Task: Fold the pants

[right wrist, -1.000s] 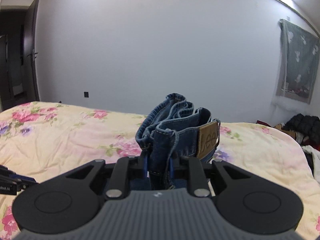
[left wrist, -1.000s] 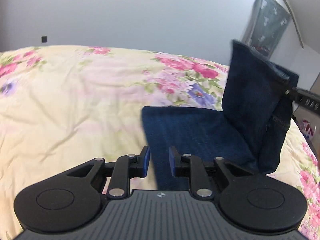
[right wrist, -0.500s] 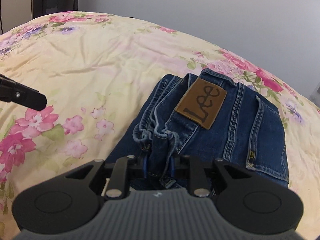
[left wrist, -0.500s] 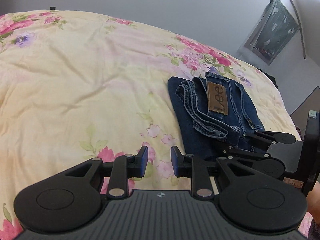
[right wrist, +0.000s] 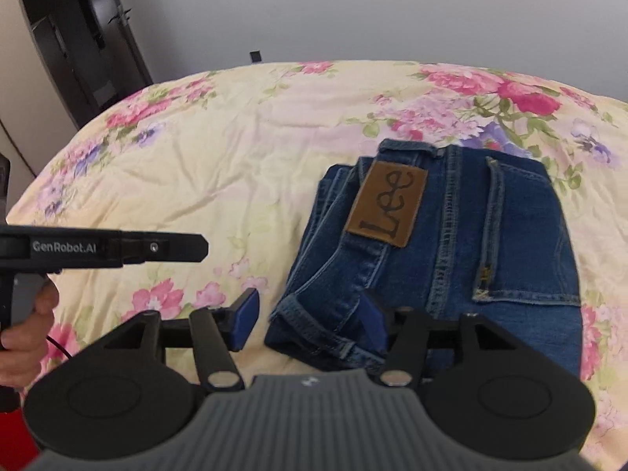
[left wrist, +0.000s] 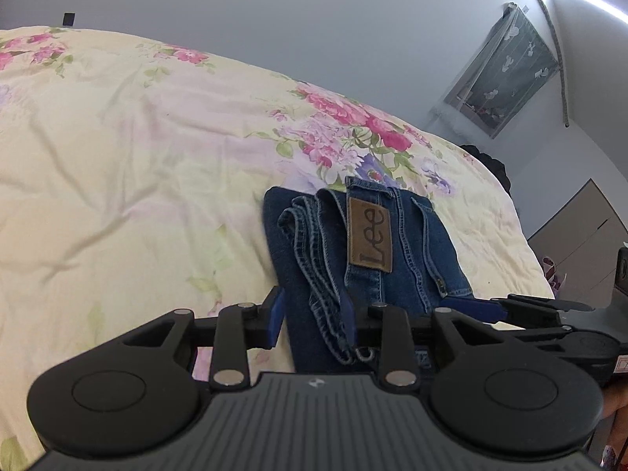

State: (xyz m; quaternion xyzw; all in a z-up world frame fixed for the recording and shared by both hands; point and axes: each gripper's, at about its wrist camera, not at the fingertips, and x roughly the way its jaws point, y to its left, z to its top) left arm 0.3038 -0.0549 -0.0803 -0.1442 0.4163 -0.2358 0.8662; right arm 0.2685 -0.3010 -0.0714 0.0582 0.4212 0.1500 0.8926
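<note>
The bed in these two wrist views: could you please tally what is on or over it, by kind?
Folded jeans: 1
Leather label on the jeans: 1
Floral quilt: 1
Grippers, both with jaws open: 2, left gripper and right gripper
Total: 5

bed (right wrist: 219,165): floral yellow cover | on it: folded jeans (right wrist: 490,243), flat | far edge probably hidden

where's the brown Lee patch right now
The Lee patch faces up on the folded jeans on the floral bedspread, just beyond the right gripper in its own view.
</note>
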